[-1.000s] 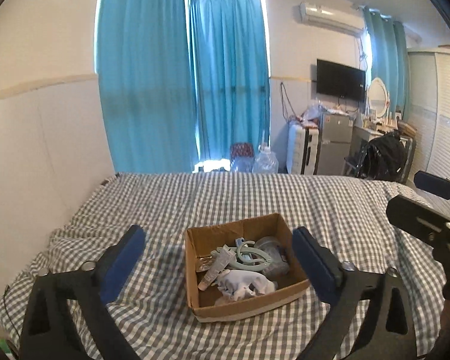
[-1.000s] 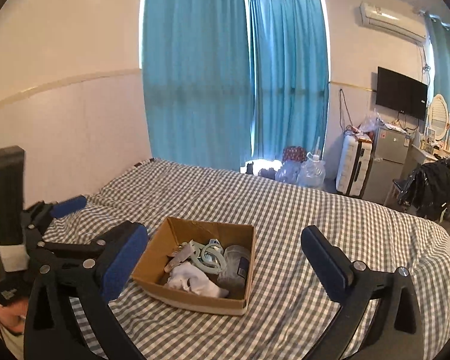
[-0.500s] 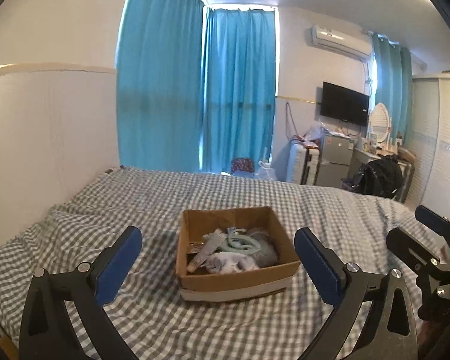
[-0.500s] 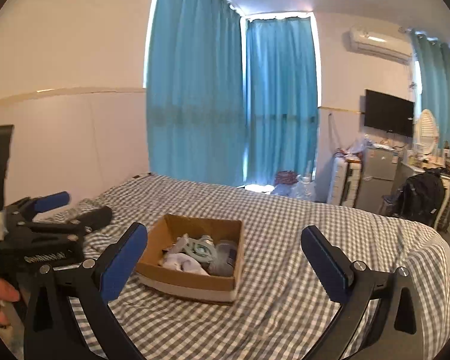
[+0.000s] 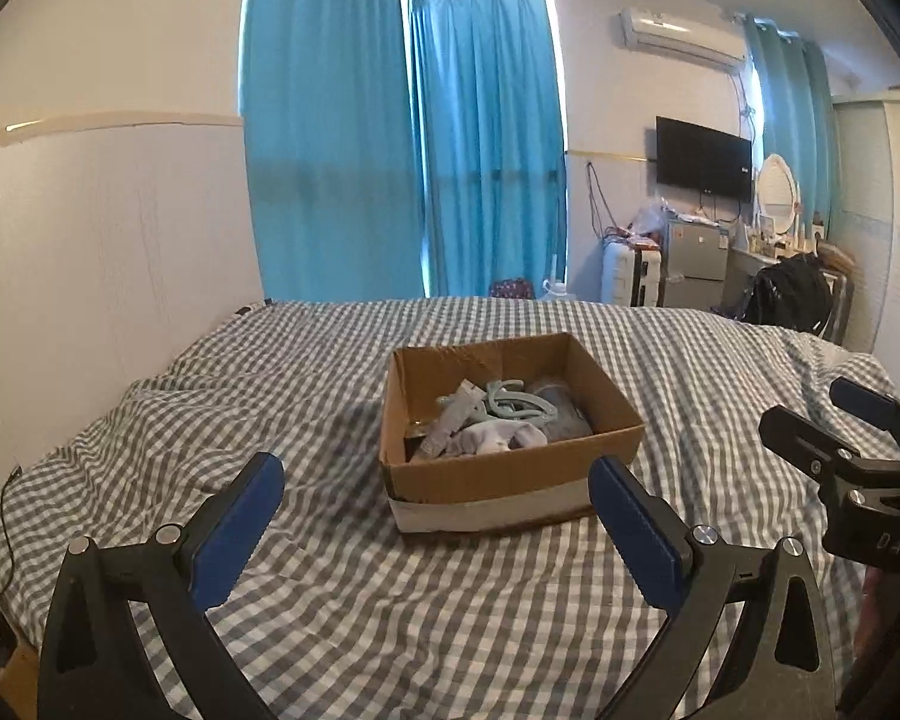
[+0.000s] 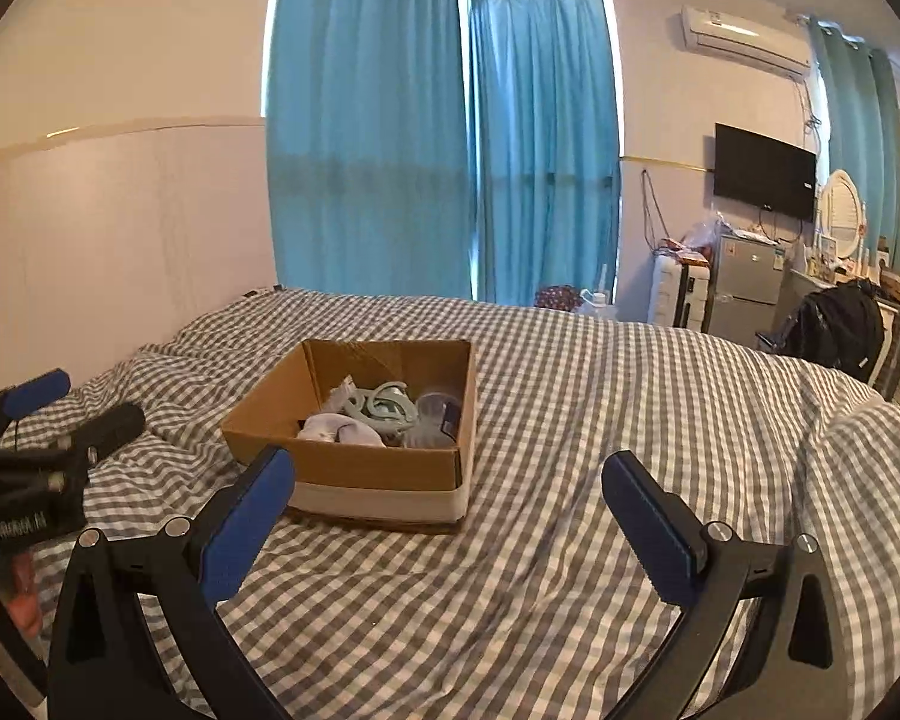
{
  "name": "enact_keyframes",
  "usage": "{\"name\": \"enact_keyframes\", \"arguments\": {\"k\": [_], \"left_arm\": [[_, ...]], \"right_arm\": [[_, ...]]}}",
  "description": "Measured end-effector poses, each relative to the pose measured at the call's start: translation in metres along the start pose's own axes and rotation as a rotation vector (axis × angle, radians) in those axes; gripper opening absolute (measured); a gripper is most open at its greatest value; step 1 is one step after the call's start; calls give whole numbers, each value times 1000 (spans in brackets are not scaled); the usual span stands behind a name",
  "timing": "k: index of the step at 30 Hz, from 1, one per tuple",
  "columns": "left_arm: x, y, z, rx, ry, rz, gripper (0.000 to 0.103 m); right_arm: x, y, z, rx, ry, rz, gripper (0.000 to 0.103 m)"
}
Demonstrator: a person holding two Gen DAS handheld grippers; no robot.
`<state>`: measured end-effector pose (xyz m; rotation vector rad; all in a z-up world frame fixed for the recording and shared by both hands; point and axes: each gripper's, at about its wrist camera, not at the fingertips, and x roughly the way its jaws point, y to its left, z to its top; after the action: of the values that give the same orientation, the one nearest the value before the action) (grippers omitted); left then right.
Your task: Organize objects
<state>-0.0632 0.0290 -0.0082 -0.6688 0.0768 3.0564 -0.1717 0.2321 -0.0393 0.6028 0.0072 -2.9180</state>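
1 open brown cardboard box [image 5: 510, 468] is seen on 1 grey-and-white checked bedspread [image 5: 330, 600]. Inside it, 1 white crumpled sock [image 5: 498, 437], 1 pale green plastic hanger [image 5: 513, 402] and 1 clear plastic cup [image 6: 435, 411] can be counted. 2 black two-finger grippers with blue pads are seen, the left gripper [image 5: 435, 525] and the right gripper [image 6: 447, 516].

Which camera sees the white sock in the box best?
The left wrist view: the white sock lies toward the camera, mostly uncovered. The right wrist view shows it from the side, tucked behind the cardboard box wall.
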Motion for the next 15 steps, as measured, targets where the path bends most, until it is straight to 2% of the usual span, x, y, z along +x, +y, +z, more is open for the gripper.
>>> {"name": "enact_keyframes", "arguments": {"k": [2,8,15], "left_arm": [[-2,-2,0,-17,-2,-19,103],[-4,-4,2,-26,20,1,103],[-5,-7,-2,-33,28,-16,103]], "right_arm": [[-2,-3,0,9,-1,-3,103],[-8,-6,1,6,-13,-15,103],[-12,-6,0,6,-26,-33,103]]}}
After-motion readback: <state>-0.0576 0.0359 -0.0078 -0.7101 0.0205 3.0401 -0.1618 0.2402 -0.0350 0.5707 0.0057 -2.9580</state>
